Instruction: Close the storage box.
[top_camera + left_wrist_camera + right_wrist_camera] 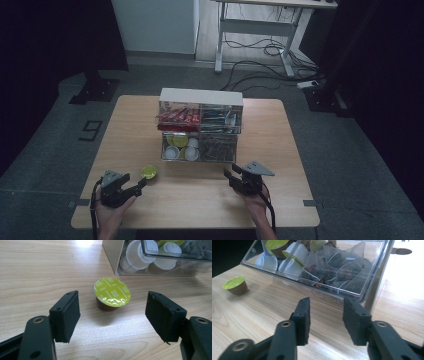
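A coffee capsule (112,293) with a yellow-green foil lid and brown body stands on the wooden table (200,192), just in front of the clear drawer organizer (201,125). It also shows as the capsule (149,172) and the capsule (235,285). My left gripper (113,317) is open, its jaws wide apart on either side of the capsule and a little short of it. My right gripper (325,317) is open and holds nothing, right in front of the lower right drawer full of tea bags (339,272).
The organizer has several clear drawers: red packets (178,116) top left, dark sachets top right, white and green capsules (147,253) bottom left. The lower left drawer stands pulled out. Bare tabletop lies between the two grippers. Cables and a desk stand on the floor behind.
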Available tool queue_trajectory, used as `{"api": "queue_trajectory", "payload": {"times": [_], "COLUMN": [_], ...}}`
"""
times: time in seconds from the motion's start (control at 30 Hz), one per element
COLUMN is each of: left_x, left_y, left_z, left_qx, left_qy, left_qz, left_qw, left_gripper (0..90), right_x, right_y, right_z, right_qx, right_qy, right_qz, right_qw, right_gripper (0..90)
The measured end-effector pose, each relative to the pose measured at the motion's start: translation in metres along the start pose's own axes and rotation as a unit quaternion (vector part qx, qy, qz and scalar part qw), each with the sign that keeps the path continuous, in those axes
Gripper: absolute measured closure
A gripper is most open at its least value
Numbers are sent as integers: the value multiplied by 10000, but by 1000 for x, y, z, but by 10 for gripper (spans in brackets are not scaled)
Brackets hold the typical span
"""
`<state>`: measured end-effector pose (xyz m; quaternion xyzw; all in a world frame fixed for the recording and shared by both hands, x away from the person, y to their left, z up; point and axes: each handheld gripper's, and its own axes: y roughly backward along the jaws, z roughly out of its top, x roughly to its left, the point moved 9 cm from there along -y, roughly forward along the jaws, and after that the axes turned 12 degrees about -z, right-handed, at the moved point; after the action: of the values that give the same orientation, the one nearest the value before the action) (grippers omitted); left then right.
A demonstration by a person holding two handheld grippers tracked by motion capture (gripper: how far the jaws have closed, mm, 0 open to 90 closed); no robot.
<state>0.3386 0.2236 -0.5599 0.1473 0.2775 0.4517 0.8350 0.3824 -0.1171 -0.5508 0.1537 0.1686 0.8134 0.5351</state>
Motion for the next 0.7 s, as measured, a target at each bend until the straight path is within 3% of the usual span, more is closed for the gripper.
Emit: {"api": "queue_trajectory", "payload": {"times": [0.43,0.7], "left_x": [-7,-6], "left_y": [-5,-6], "left_z": [-4,-7], "left_qx": [121,198], "left_qy": [-55,-68], "left_qz": [-141,-111], "left_qw": [9998,9997], "left_gripper": [287,287], "right_x": [-27,-49], "right_y": [24,41], "right_z": [-21,-38], "right_qx": [-39,26], "right_qy": [236,96], "right_qz": [-188,-361], "right_qw": [9995,9993], "right_gripper": [504,504]}}
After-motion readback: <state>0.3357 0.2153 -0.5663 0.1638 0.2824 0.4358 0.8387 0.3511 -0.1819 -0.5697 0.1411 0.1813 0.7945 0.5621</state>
